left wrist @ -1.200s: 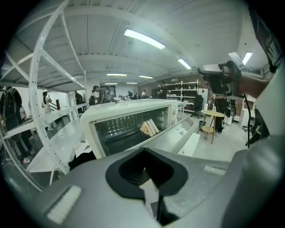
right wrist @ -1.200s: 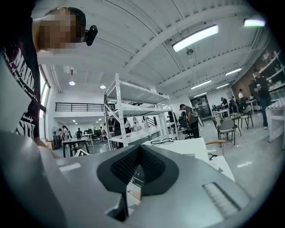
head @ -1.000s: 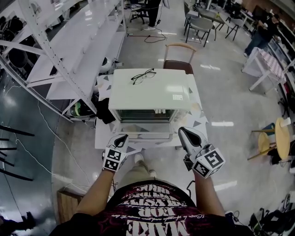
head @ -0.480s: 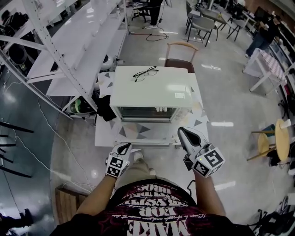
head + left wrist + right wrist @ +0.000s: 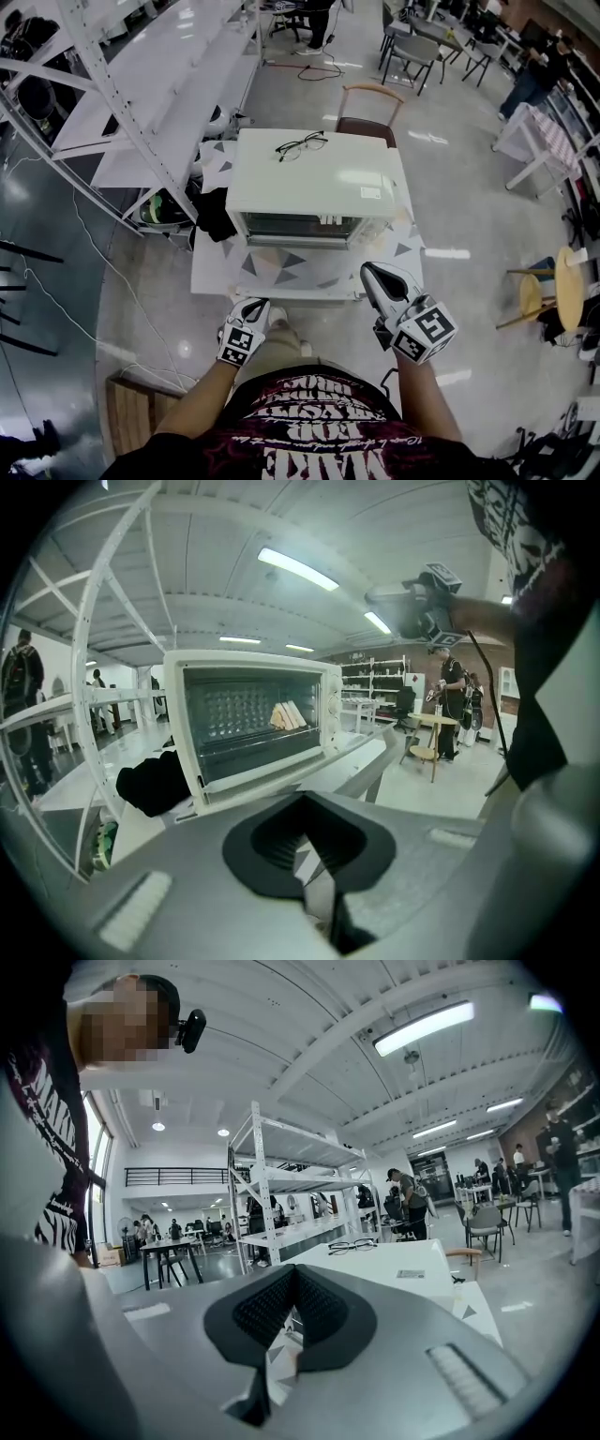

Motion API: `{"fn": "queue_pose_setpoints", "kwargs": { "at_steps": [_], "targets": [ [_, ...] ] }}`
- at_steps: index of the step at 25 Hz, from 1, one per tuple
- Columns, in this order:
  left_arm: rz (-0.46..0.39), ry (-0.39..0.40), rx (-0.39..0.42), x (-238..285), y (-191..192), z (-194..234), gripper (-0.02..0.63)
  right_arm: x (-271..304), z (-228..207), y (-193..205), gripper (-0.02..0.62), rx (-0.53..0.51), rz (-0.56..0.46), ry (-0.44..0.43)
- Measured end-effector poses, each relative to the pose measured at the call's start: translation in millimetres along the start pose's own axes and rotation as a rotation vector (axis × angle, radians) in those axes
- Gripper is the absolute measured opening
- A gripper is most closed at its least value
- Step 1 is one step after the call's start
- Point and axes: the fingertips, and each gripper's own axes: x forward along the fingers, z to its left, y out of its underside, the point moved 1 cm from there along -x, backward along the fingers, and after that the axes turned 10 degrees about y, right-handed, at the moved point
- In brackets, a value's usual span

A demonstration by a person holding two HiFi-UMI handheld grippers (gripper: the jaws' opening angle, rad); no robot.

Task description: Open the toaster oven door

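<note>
A white toaster oven (image 5: 309, 178) stands on a small table (image 5: 375, 272) with a triangle-patterned top. In the left gripper view its front (image 5: 253, 714) shows a rack and bread slices (image 5: 287, 714) inside. A thin white ledge runs along the bottom of that front; I cannot tell if it is the door lying down. My left gripper (image 5: 256, 304) hangs just off the table's near edge, shut and empty. My right gripper (image 5: 369, 271) is over the table's near right corner, also shut with nothing in it.
Black-rimmed glasses (image 5: 302, 144) lie on the oven's top. A black bundle (image 5: 214, 216) sits at the oven's left side. Behind the table is a chair (image 5: 367, 111). White shelving racks (image 5: 141, 103) run along the left, and a round stool (image 5: 553, 286) stands far right.
My left gripper has drawn back from the corner of a pale flat panel in front of the oven to beyond the table edge. That panel no longer shows. The right gripper has hardly moved.
</note>
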Motion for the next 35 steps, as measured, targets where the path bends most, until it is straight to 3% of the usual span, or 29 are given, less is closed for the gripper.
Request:
{"fn": "queue_pose_setpoints", "kwargs": {
  "at_steps": [16, 26, 32, 35],
  "targets": [
    [-0.063, -0.046, -0.132, 16, 54, -3, 0.002, 1, 21, 33, 0.026, -0.004, 0.1, -0.037],
    [-0.1, -0.035, -0.126, 21, 68, -7, 0.002, 0, 33, 57, 0.026, 0.018, 0.153, -0.066],
    [0.109, -0.015, -0.081, 19, 106, -10, 0.023, 4, 36, 51, 0.026, 0.028, 0.13, -0.083],
    [0.133, -0.013, -0.071, 5, 102, -11, 0.023, 5, 36, 45, 0.026, 0.028, 0.111, -0.089]
  ]
}}
